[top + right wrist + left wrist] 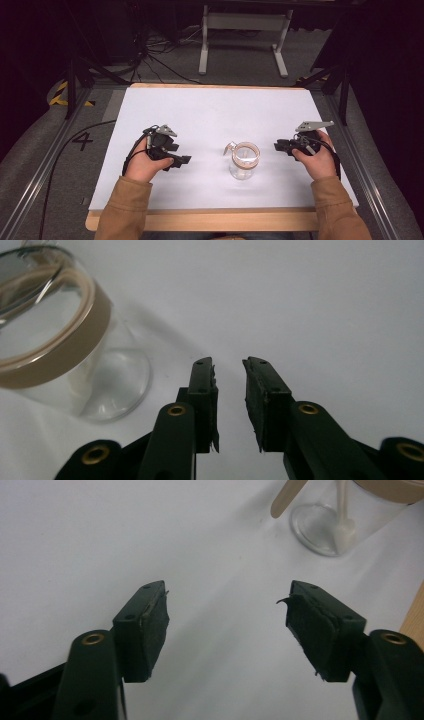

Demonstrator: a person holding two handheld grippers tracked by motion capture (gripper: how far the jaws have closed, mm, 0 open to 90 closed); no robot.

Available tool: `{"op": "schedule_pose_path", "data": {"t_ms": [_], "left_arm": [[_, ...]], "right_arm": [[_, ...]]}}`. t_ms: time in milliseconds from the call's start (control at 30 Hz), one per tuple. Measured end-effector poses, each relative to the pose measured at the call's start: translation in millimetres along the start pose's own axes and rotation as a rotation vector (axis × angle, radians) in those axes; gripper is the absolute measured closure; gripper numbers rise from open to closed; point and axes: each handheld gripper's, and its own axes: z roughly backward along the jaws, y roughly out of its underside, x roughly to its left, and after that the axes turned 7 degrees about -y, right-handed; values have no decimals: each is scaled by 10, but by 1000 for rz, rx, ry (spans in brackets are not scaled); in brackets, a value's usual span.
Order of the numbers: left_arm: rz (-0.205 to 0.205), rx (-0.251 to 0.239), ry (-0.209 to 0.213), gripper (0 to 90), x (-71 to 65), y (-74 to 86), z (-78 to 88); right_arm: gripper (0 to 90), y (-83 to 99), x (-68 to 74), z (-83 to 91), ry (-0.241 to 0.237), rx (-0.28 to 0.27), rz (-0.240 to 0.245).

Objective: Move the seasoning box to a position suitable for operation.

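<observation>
Left hand-held gripper (184,161) rests wide open; right hand-held gripper (276,146) nearly closed, empty. Between them stands a glass jar (243,161) on the worktop (210,110). Risk: off-centre contact may tip or slide it.

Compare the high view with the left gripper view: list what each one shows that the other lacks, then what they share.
High view alone: both hands, the right gripper, tan sleeves, the table's wooden front edge, the floor with cables, and a white frame beyond. Left gripper view alone: the left gripper close up, jaws wide apart with worn pads, and the glass jar's clear base. Shared: the white table surface, the jar with its tan rim band, and the left gripper.
</observation>
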Motion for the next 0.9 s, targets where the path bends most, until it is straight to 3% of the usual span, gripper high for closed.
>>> {"op": "schedule_pose_path", "data": {"t_ms": [100, 167, 200, 233, 300, 467, 600, 667, 767, 800, 833, 867, 900], "left_arm": [[3, 26, -46, 452, -17, -31, -3], [-13, 36, -67, 462, -42, -69, -4], [-52, 28, -58, 466, -70, -97, -15], [-52, 28, -58, 480, -70, -97, -15], [-74, 20, -18, 507, -103, -116, -46], [-76, 6, 50, 649, -177, -167, -117], [-81, -17, 53, 689, -219, -187, -134], [-86, -29, 56, 776, -242, -193, -159], [-62, -67, 42, 896, -278, -212, -294], [-44, -78, 52, 898, -308, -215, -368], [-44, -78, 52, 899, -308, -215, -368], [-61, -81, 58, 900, -379, -217, -529], [-61, -81, 58, 899, -379, -217, -529]], "right_arm": [[836, 28, 93, -71, -51, 23, 23], [843, 31, 107, -81, -57, 27, 25], [865, 47, 138, -101, -68, 28, 24], [865, 47, 138, -101, -68, 28, 24], [892, 72, 143, -113, -72, 31, 25], [896, 88, 196, -147, -109, 14, 27], [895, 84, 251, -203, -107, 13, 53], [895, 86, 276, -257, -105, 11, 70], [894, 92, 285, -338, -98, 18, 92], [894, 93, 289, -357, -100, 23, 88], [894, 96, 290, -373, -101, 25, 85], [894, 100, 293, -386, -99, 26, 88], [894, 100, 293, -386, -99, 26, 88]]}}
